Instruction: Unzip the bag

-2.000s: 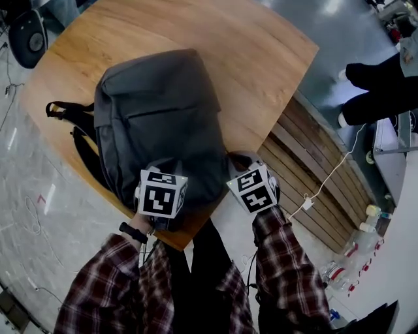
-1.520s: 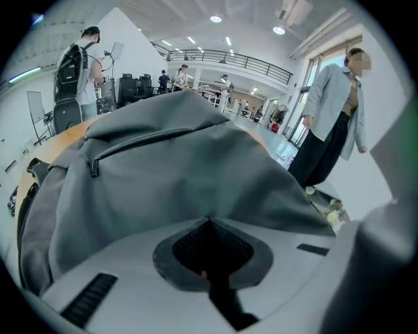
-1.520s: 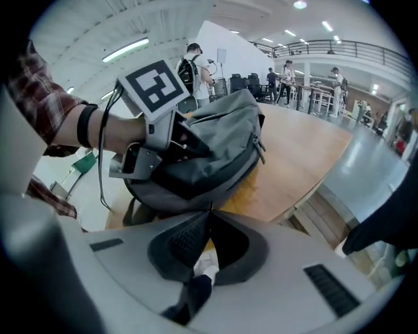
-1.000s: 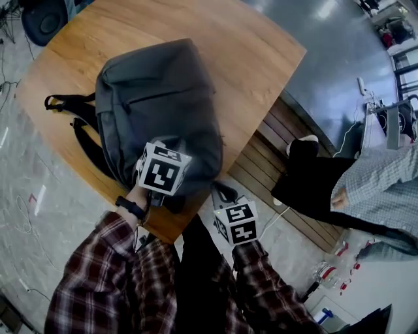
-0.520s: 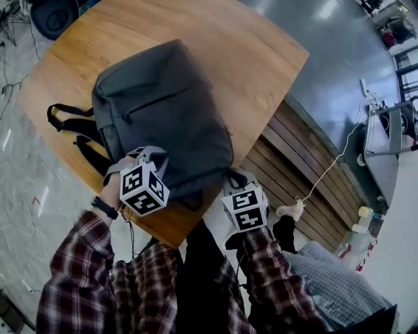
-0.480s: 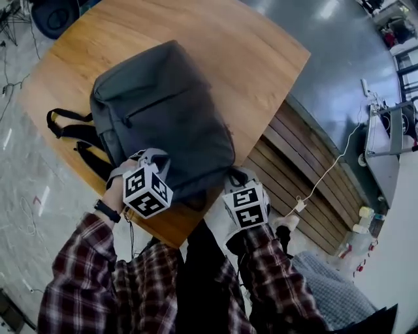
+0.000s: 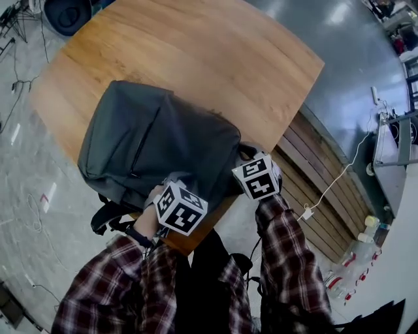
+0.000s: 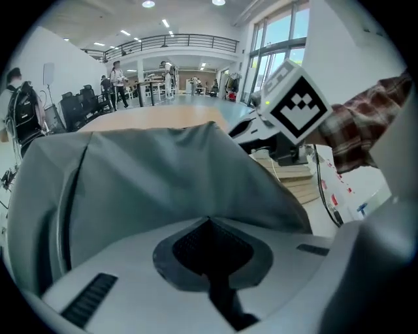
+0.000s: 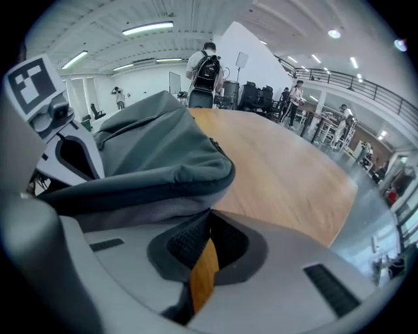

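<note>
A grey backpack (image 7: pixel 157 147) lies on the round wooden table (image 7: pixel 196 52), close to its near edge. A dark zip line (image 7: pixel 139 149) runs across its front face and its black straps (image 7: pixel 108 218) hang off the table edge. My left gripper (image 7: pixel 171 190) sits at the bag's near edge, and in the left gripper view it (image 8: pixel 209 220) is shut with grey bag fabric (image 8: pixel 163 176) pinched at the tips. My right gripper (image 7: pixel 251 160) is at the bag's near right corner. The right gripper view shows it (image 9: pixel 209 212) shut on the bag's edge (image 9: pixel 157 189).
Slatted wooden steps (image 7: pixel 320 196) descend to the right of the table, with a white cable (image 7: pixel 333 179) across them. Bottles (image 7: pixel 356 261) stand on the floor at lower right. A dark chair (image 7: pixel 68 10) is beyond the table's far left. People stand far off in both gripper views.
The bag has turned and slid toward the near edge, so its straps now hang off the table. My left gripper moved right and my right gripper moved up, both staying with the bag.
</note>
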Tool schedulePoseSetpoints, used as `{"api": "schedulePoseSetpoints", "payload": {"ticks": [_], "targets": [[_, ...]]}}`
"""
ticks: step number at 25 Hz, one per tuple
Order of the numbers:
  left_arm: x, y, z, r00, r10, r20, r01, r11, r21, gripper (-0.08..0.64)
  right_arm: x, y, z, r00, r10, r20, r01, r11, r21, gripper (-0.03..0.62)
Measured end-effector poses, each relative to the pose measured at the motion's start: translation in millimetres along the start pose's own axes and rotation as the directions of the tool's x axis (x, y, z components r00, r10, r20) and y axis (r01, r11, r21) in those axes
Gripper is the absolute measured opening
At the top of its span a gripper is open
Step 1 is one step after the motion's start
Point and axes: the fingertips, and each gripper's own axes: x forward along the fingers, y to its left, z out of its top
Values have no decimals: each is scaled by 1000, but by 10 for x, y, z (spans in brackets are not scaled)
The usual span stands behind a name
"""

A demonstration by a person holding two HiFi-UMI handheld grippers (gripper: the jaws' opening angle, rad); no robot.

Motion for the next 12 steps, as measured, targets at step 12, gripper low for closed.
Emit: {"api": "schedulePoseSetpoints", "payload": {"ticks": [12], "targets": [[115, 135, 174, 991, -41, 126, 52, 995, -85, 9, -349, 108, -259, 999, 27, 32, -29, 998, 55, 14]]}}
